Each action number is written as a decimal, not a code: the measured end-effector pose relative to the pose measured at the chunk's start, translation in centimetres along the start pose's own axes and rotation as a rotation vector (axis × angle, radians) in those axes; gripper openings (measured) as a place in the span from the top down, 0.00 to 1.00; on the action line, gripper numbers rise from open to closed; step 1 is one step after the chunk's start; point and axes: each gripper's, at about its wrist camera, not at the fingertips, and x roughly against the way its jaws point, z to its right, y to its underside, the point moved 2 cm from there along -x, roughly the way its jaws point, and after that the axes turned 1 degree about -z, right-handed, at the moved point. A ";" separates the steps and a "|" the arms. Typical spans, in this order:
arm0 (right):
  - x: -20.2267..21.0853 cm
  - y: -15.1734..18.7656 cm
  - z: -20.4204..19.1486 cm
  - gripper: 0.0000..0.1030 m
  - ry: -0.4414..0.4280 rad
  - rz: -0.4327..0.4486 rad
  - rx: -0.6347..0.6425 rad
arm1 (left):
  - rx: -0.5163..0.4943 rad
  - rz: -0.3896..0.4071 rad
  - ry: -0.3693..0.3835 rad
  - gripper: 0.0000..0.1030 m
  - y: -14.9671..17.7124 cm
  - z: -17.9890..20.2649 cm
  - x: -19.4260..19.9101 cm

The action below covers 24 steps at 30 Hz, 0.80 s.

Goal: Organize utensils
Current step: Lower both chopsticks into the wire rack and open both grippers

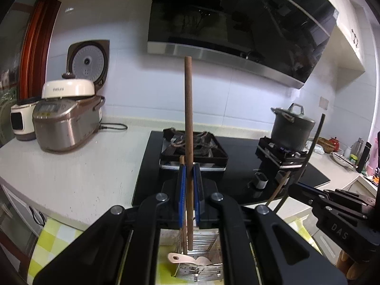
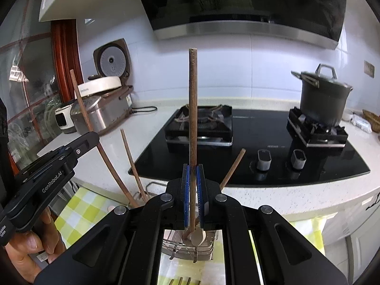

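My left gripper (image 1: pixel 189 166) is shut on a brown wooden chopstick (image 1: pixel 188 109) that stands upright between its blue pads. Its lower end reaches down towards a metal wire utensil basket (image 1: pixel 206 244) that holds pale spoons (image 1: pixel 201 260). My right gripper (image 2: pixel 192 168) is shut on another upright chopstick (image 2: pixel 192 109) above the same basket (image 2: pixel 210 243), where a spoon (image 2: pixel 199 236) lies. Each view shows the other gripper at its side: the right gripper (image 1: pixel 296 188) with its stick, and the left gripper (image 2: pixel 80 147) with its chopstick (image 2: pixel 83 109). Two more chopsticks (image 2: pixel 130 161) (image 2: pixel 234 166) lean out of the basket.
A black gas hob (image 2: pixel 249 123) lies ahead on the white counter, with a dark lidded pot (image 2: pixel 323 99) on its right burner. Rice cookers (image 1: pixel 66 123) stand at the left under an open lid. A range hood (image 1: pixel 237 23) hangs above. A yellow checked cloth (image 2: pixel 80 211) lies under the basket.
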 end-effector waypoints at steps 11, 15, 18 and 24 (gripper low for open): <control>-2.8 2.9 0.4 0.91 -0.005 -0.060 -0.026 | -0.013 -0.049 -0.009 0.94 2.5 0.0 -1.8; -3.3 3.4 1.1 0.91 0.000 -0.074 -0.052 | -0.012 -0.060 -0.009 0.93 3.1 -0.1 -2.1; -3.1 3.4 1.3 0.91 0.004 -0.069 -0.056 | -0.009 -0.061 -0.002 0.82 3.2 -0.2 -2.0; -1.2 2.9 1.9 0.75 0.020 -0.024 -0.073 | 0.012 -0.029 -0.015 0.60 3.1 -0.8 -0.4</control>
